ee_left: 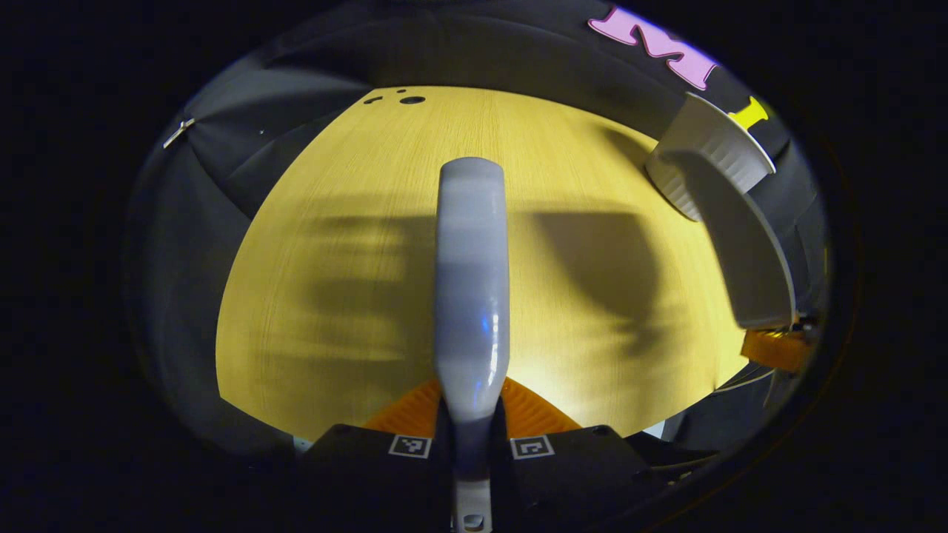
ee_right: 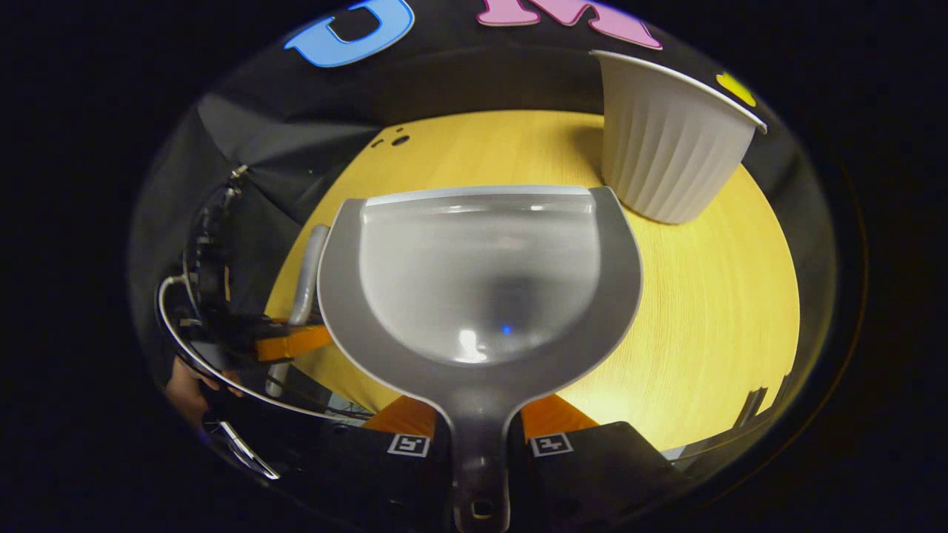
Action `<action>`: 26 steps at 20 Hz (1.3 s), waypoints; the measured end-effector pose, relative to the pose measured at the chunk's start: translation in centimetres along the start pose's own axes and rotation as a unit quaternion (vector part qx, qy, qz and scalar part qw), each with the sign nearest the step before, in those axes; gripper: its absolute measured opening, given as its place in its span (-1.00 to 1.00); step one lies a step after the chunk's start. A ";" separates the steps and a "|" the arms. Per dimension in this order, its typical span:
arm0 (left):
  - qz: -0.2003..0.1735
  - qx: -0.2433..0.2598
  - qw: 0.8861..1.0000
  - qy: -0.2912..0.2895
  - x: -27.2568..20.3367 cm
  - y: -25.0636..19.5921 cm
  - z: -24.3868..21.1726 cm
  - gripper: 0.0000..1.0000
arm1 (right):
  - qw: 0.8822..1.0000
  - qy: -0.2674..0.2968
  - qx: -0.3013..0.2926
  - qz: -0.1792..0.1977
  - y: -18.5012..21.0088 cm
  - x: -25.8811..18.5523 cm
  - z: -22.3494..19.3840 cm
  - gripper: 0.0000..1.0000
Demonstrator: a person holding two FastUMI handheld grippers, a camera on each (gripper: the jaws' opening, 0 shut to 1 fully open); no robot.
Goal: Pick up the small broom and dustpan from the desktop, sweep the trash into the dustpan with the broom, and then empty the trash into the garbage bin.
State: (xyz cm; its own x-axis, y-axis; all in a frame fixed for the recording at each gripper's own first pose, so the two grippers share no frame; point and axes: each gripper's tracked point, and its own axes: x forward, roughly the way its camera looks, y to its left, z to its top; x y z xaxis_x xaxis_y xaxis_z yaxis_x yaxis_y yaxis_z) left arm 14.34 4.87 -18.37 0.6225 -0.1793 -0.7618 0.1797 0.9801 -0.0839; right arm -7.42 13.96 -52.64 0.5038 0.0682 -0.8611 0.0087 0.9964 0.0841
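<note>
My left gripper [ee_left: 472,414] is shut on the grey small broom [ee_left: 472,281], which sticks straight out ahead over the wooden desktop [ee_left: 355,222]. My right gripper [ee_right: 480,423] is shut on the handle of the grey dustpan [ee_right: 481,274], held level above the desktop [ee_right: 711,311] with its lip pointing away. Its bowl looks bare apart from light spots. The white ribbed garbage bin [ee_right: 666,141] stands just beyond the pan's right corner. From the left gripper view the dustpan [ee_left: 740,244] shows edge-on at the right, in front of the bin [ee_left: 711,148].
In the right gripper view the left gripper [ee_right: 289,342] and broom [ee_right: 304,289] sit at the left with a hand and cables behind. Small holes [ee_left: 412,99] mark the desktop's far edge. The black cloth wall closes in behind.
</note>
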 end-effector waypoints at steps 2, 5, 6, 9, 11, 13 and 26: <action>0.005 0.011 1.000 0.009 0.0 0.1 -0.1 -0.51 | 1.000 0.013 0.008 -0.012 -1.1 1.9 -0.7 -0.31; 0.012 0.027 0.999 0.025 0.5 0.6 -0.1 -0.51 | 0.999 0.019 0.029 -0.024 -1.9 4.0 -0.6 -0.31; 0.015 0.031 0.999 0.030 0.4 0.7 -0.1 -0.51 | 0.999 0.020 0.032 -0.029 -2.2 4.7 -0.6 -0.31; 0.017 0.038 0.998 0.047 0.6 0.5 -0.2 -0.51 | 0.998 0.026 0.029 -0.042 -2.6 6.5 -0.9 -0.31; 0.014 0.040 0.997 0.061 0.8 0.4 -0.3 -0.51 | 0.998 0.033 0.028 -0.047 -2.5 7.6 -1.2 -0.31; 0.017 0.044 0.996 0.073 0.6 0.5 -0.2 -0.49 | 0.997 0.043 0.024 -0.052 -2.6 8.5 -1.4 -0.31; 0.044 0.073 0.995 0.060 -0.8 0.5 0.6 0.45 | 0.999 0.037 0.013 -0.026 -0.1 6.9 -0.7 0.99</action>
State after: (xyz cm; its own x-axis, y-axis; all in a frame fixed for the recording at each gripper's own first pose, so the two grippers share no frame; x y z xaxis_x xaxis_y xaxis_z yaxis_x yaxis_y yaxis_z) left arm 14.40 5.47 -17.36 0.5468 -0.0726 -0.8341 0.2428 0.9672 0.0750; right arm -4.52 14.33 -58.89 0.4376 0.0216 -0.8989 0.0557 0.9971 0.0511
